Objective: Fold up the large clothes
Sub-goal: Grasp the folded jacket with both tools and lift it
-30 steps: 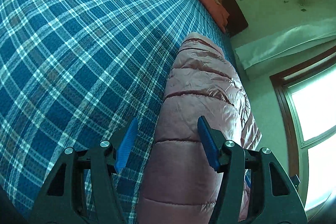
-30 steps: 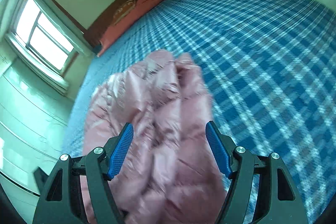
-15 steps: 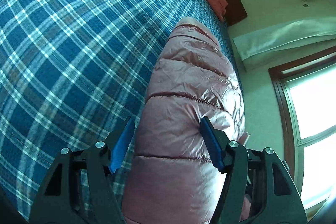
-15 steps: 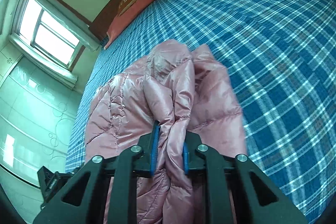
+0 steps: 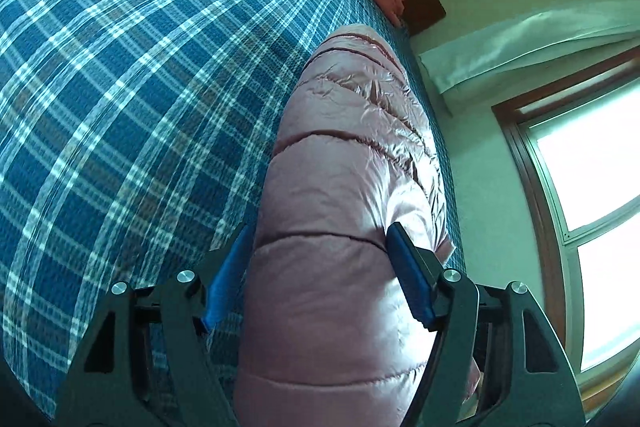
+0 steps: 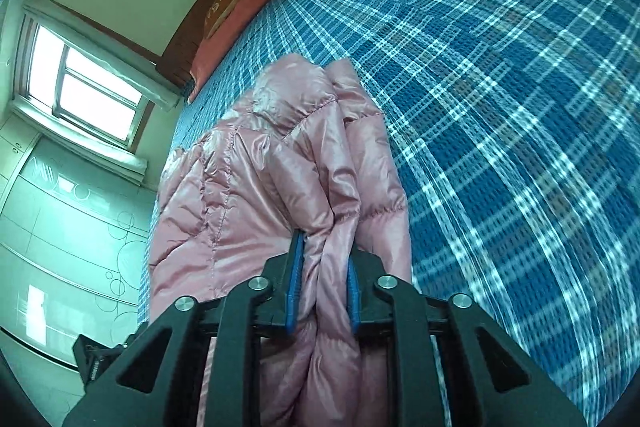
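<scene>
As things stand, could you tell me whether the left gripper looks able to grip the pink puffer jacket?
Probably yes: the left gripper already straddles the pink puffer jacket, its fingers having just been opening with the padded bulk between them. Nothing else blocks it.

Bed [image 5: 120, 87] with blue plaid cover, pink puffer jacket [image 5: 348, 187] along its edge, reddish pillow [image 6: 240, 15] at headboard

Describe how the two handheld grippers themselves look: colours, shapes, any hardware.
Both match. The left gripper and the right gripper each have two angular matte-black arms with triangular cut-outs, joined by round silver pins or bolt heads. Each finger carries a flat blue pad with a finely ribbed face. No cables, markings, hands or sleeves are visible in either wrist view.
</scene>
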A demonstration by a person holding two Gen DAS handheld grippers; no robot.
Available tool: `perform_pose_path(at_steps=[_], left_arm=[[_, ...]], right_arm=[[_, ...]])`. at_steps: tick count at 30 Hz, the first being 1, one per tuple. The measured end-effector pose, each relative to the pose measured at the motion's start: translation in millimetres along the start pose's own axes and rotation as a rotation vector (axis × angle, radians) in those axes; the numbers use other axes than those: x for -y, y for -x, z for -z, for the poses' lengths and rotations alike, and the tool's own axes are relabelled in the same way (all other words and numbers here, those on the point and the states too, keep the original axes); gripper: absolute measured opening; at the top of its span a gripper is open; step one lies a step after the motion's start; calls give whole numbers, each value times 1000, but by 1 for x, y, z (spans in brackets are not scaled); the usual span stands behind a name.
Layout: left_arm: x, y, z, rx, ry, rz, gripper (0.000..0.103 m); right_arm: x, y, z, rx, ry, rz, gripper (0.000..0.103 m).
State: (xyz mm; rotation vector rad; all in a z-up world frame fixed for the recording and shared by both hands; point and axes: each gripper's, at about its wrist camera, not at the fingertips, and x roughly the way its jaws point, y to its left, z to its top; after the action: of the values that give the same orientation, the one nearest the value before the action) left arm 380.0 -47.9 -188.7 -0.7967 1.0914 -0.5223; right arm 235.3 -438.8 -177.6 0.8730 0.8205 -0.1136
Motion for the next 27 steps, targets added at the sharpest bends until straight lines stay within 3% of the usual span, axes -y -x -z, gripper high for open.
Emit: perform_pose_path(at_steps=[3, 4, 8, 12, 16, 20, 27], left_arm=[[-3, 8, 6, -6, 14, 12, 69], [-2, 11, 7, -5, 11, 16, 69], [2, 22, 16, 11, 1, 26, 69], [3, 23, 23, 28, -17, -12, 69], [-1, 21, 31, 25, 1, -47, 64], [-5, 21, 42, 58, -7, -99, 54], [-21, 8, 48, 46, 42, -103, 51]], right_arm=[[-3, 25, 18, 12, -13, -34, 59], [-4, 32, 27, 10, -16, -50, 62], [-10, 55, 59, -9, -22, -107, 63], [-6, 58, 83, -25, -9, -73, 62], [9, 49, 95, -35, -26, -42, 37], [26, 38, 102, -14, -68, -66, 29], [45, 34, 121, 37, -111, -101, 22]])
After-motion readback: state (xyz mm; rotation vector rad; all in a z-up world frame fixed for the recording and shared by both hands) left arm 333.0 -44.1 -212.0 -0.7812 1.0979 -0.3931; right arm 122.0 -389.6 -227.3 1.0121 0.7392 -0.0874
